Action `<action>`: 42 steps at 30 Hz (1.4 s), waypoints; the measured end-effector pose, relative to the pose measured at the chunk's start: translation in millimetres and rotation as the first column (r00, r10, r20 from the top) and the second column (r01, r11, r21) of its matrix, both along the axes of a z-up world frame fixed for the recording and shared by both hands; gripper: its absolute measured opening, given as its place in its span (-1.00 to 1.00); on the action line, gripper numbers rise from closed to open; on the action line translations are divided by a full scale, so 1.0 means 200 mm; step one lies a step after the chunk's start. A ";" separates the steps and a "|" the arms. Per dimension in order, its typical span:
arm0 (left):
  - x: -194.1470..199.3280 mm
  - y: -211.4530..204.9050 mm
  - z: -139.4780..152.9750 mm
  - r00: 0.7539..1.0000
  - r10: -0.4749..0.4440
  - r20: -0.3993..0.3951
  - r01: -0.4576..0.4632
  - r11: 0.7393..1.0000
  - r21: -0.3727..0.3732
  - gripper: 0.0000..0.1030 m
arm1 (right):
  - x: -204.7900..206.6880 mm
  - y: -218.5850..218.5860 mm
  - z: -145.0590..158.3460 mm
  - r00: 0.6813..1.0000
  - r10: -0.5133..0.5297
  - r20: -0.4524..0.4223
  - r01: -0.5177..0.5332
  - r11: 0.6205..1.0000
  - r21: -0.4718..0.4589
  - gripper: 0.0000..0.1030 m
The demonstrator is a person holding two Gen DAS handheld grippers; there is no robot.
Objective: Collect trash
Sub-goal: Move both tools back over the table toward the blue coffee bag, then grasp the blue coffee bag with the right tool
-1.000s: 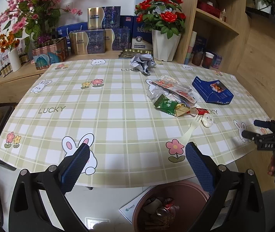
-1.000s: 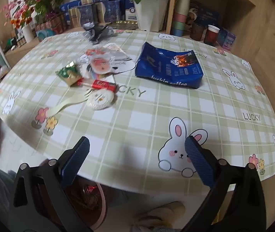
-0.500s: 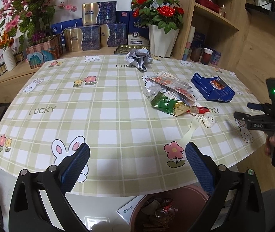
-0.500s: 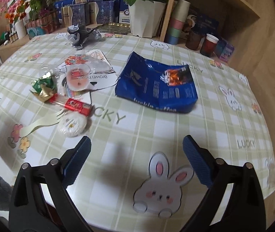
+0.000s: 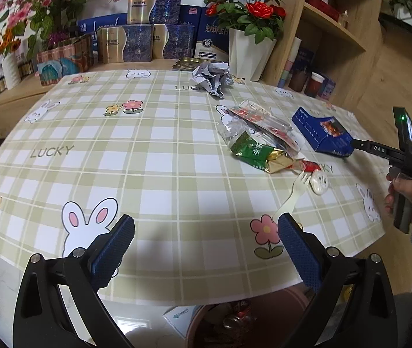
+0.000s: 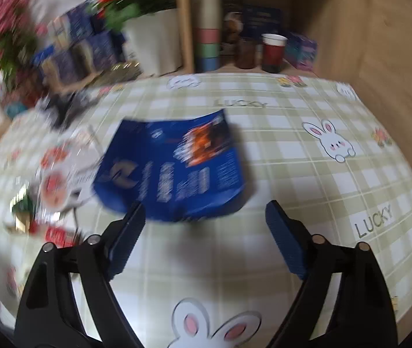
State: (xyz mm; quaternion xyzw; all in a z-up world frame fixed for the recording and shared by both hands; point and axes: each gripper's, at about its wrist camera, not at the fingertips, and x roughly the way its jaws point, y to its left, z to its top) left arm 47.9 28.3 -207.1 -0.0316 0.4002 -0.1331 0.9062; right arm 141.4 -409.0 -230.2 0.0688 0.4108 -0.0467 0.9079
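Trash lies on the checked tablecloth: a crumpled paper ball, clear and red wrappers, a green and gold packet, a plastic fork, a white lid and a blue coffee bag. My left gripper is open and empty over the near table edge. My right gripper is open and empty, just short of the blue bag; it also shows in the left wrist view, reaching the bag's right end.
A brown bin with cans stands on the floor under the near edge. Boxes, a rose pot and flower vases line the back. A wooden shelf with cups stands at the right.
My right gripper has moved forward over the table toward the blue bag, which now fills more of its blurred view. My left gripper has edged forward slightly.
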 end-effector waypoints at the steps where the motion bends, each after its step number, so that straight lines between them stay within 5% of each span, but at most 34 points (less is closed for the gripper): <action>1: 0.01 0.00 0.00 1.000 0.004 -0.003 -0.004 1.000 -0.005 0.88 | 0.02 -0.04 -0.01 1.000 -0.015 0.007 0.015 1.000 0.028 0.54; 18: 0.21 -0.16 -0.04 0.998 -0.045 -0.053 0.041 0.997 -0.072 0.65 | 0.33 -0.14 -0.19 0.997 -0.056 -0.050 0.065 0.977 0.204 0.20; 21: 0.26 -0.18 -0.04 0.994 -0.058 -0.089 0.047 0.992 -0.117 0.45 | 0.32 -0.14 -0.18 0.999 -0.025 -0.043 0.035 0.970 0.240 -0.11; 24: 0.29 -0.22 -0.03 0.991 -0.072 -0.114 0.055 0.988 -0.147 0.32 | 0.28 -0.15 -0.12 0.999 -0.032 -0.006 0.032 0.965 0.259 -0.59; 32: 0.40 -0.35 -0.04 0.974 -0.088 -0.209 0.035 0.969 -0.245 0.26 | 0.10 -0.13 0.07 0.991 -0.048 0.124 0.006 0.948 0.317 -0.69; 42: 0.43 -0.46 -0.02 0.976 -0.099 -0.195 0.056 0.975 -0.216 0.26 | -0.05 -0.13 0.35 0.968 0.003 0.251 -0.057 0.976 0.209 -0.85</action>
